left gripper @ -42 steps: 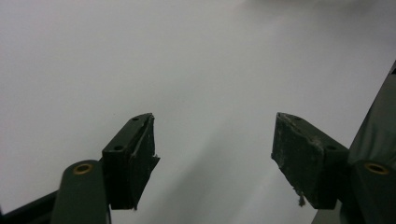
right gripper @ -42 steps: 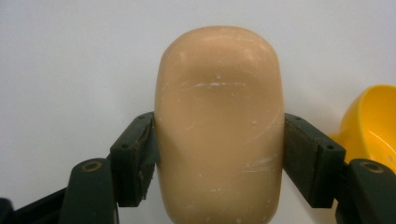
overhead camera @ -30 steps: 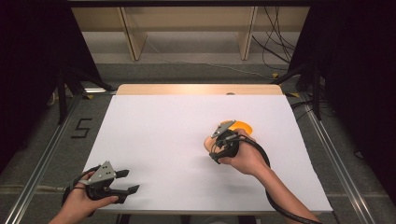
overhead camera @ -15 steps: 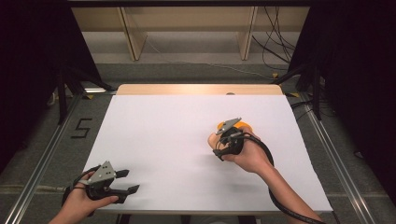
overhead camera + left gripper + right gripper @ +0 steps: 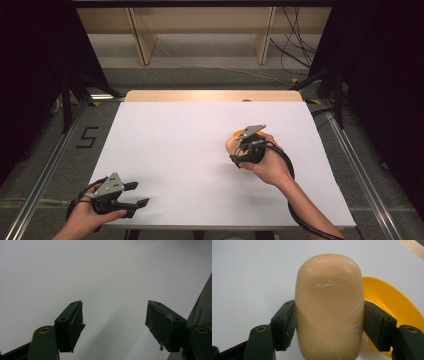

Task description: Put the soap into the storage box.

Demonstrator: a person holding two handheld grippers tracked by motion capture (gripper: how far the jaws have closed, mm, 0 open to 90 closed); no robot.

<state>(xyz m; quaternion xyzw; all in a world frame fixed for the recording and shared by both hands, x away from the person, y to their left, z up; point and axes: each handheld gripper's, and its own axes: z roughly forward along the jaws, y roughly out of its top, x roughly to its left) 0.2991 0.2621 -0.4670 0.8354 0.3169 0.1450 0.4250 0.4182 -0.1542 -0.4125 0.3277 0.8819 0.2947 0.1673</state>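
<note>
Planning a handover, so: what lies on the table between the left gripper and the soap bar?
Nothing: in the high view, bare white table separates the left gripper from the soap bar.

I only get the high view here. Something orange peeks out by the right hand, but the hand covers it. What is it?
Observer: In the right gripper view, the right gripper is clamped on a peach-coloured rounded bar, like soap.
Operator: Then what is the orange bit?
Observer: A yellow-orange dish on the table just beyond the bar.
Operator: And the left one?
Observer: The left gripper has its jaws apart with nothing but white tabletop between them.
</note>
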